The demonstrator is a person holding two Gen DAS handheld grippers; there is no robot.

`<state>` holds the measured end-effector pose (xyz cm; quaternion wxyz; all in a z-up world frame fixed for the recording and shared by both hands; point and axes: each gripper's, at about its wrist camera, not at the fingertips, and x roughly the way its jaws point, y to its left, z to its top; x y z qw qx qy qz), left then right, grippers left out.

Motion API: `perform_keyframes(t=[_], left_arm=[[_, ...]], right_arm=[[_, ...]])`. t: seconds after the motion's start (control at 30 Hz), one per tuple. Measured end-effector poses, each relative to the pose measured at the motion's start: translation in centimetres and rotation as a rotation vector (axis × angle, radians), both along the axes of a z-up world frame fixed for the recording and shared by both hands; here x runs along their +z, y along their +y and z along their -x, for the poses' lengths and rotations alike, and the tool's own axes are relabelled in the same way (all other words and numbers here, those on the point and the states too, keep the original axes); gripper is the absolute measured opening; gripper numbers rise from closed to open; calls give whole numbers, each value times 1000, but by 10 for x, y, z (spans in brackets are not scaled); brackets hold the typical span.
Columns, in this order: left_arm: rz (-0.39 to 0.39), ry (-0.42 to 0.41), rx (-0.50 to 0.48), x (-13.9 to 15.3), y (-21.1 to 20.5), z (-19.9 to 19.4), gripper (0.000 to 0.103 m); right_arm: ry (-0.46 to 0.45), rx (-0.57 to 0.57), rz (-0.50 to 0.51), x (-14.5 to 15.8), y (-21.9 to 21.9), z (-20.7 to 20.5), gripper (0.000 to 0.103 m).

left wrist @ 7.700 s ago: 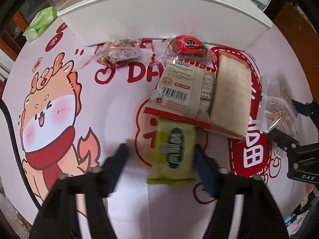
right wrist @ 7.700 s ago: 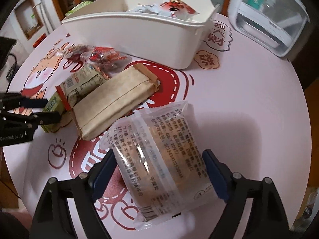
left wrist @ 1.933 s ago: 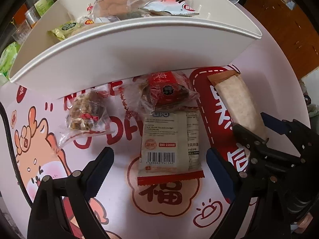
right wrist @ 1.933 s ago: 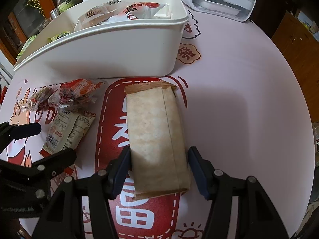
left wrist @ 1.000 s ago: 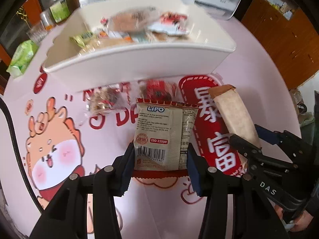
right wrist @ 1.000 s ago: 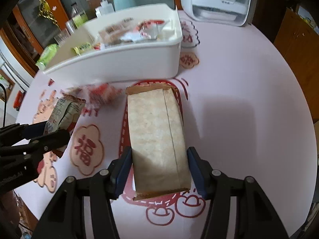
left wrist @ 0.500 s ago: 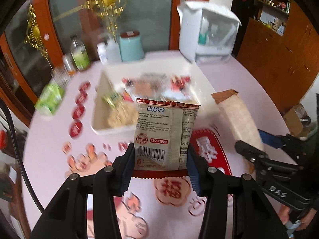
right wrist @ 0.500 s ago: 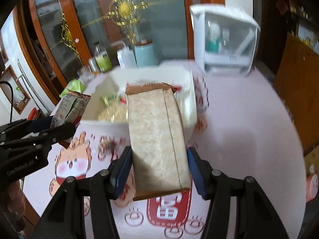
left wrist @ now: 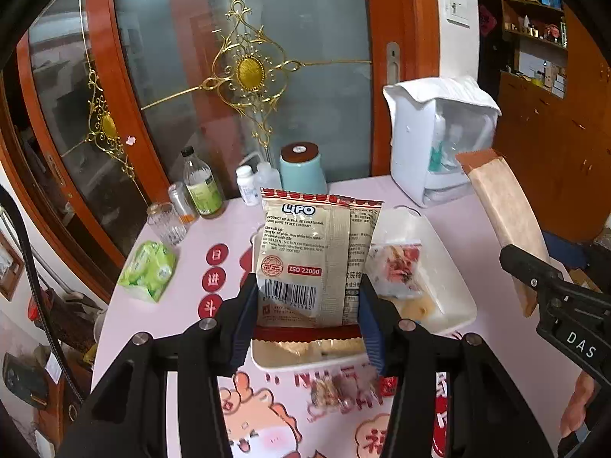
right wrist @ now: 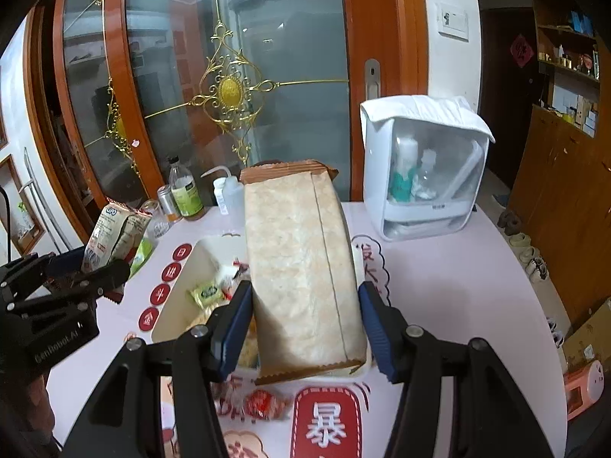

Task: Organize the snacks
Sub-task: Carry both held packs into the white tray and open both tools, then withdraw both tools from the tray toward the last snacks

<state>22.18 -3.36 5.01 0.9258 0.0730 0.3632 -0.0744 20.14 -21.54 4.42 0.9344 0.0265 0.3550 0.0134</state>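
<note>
My left gripper (left wrist: pixel 305 320) is shut on a beige LiPO cracker packet (left wrist: pixel 305 255) with a red lower edge, held up above the white bin (left wrist: pixel 454 267). My right gripper (right wrist: pixel 305 324) is shut on a long tan paper-wrapped snack pack (right wrist: pixel 301 267), also raised over the white bin (right wrist: pixel 183 286). Several snacks lie in the bin, among them a small green packet (right wrist: pixel 206 292) and a clear wrapped one (left wrist: pixel 397 267). Two small wrapped snacks (left wrist: pixel 332 389) remain on the pink table in front of the bin; one is red (right wrist: pixel 263 400).
At the table's back edge stand a white appliance with a clear front (right wrist: pixel 424 175), a teal cup (left wrist: pixel 301 171), bottles (left wrist: pixel 200 187), a glass (left wrist: pixel 166 223) and a green tissue pack (left wrist: pixel 149 267). A glass door with gold ornament is behind. The other gripper shows at each view's side.
Both grippers rose and tilted up with their packs, from low over the table to above the bin. The door and room behind have come into view.
</note>
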Motion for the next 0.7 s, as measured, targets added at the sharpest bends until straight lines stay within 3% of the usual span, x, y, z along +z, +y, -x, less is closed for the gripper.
perform_keyframes(t=[0.17, 0.4, 0.47, 0.53, 0.63, 0.7], left_arm=[[-7, 0, 2, -3, -4, -23, 48], [-43, 35, 11, -32, -14, -68, 50], [-51, 53, 7, -43, -17, -77, 58], [-51, 89, 2, -55, -18, -87, 87], [-31, 127, -2, -69, -16, -93, 90], [-17, 158, 2, -78, -12, -96, 90]], right_arm=[[25, -23, 14, -12, 6, -29, 56], [136, -31, -29, -57, 3, -78, 57], [198, -47, -41, -74, 1, -87, 57], [222, -56, -48, -84, 1, -89, 57], [236, -56, -66, -93, 1, -86, 68], [241, -51, -75, -97, 1, -82, 68]])
